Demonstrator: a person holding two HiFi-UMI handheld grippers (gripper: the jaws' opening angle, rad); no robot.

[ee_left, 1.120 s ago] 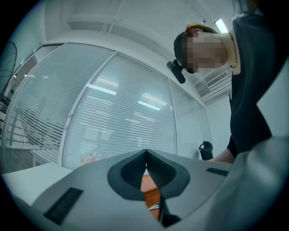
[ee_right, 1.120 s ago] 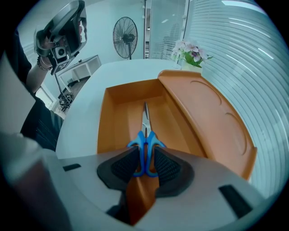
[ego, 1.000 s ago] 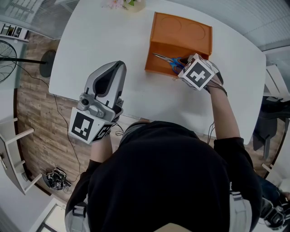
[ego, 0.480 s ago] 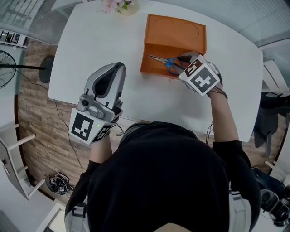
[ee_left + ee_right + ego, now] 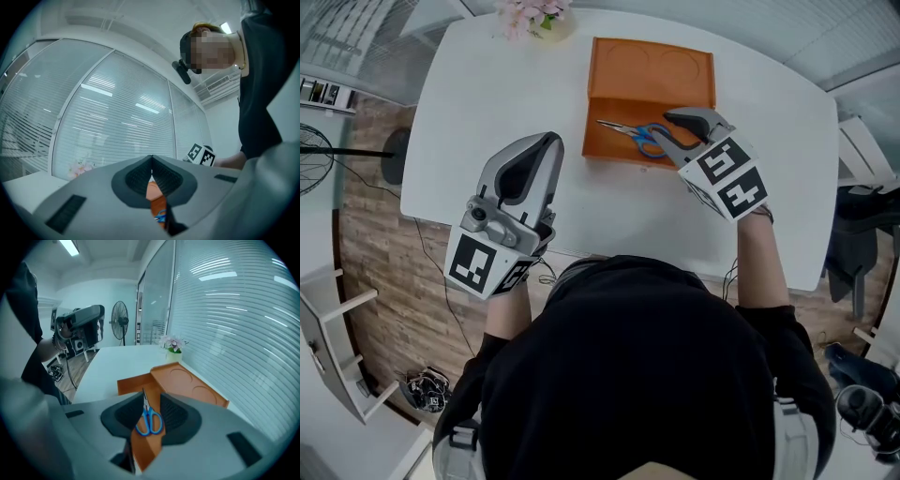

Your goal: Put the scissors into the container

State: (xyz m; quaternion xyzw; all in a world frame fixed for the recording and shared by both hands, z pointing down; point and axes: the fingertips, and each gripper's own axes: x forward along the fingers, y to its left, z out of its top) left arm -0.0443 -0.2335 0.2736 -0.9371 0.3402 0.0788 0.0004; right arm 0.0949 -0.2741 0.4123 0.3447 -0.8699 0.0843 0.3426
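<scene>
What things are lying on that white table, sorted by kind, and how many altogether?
Orange rectangular container: 1
Blue-handled metal scissors, lying in the container: 1
Small vase of pink flowers: 1
Total: 3

Brightly, evenly lit from ceiling strips [image 5: 70,247] mirrored as glare on the blinds [image 5: 122,126], fisheye-bent and dark-cornered in both gripper views, blurred up close.
</scene>
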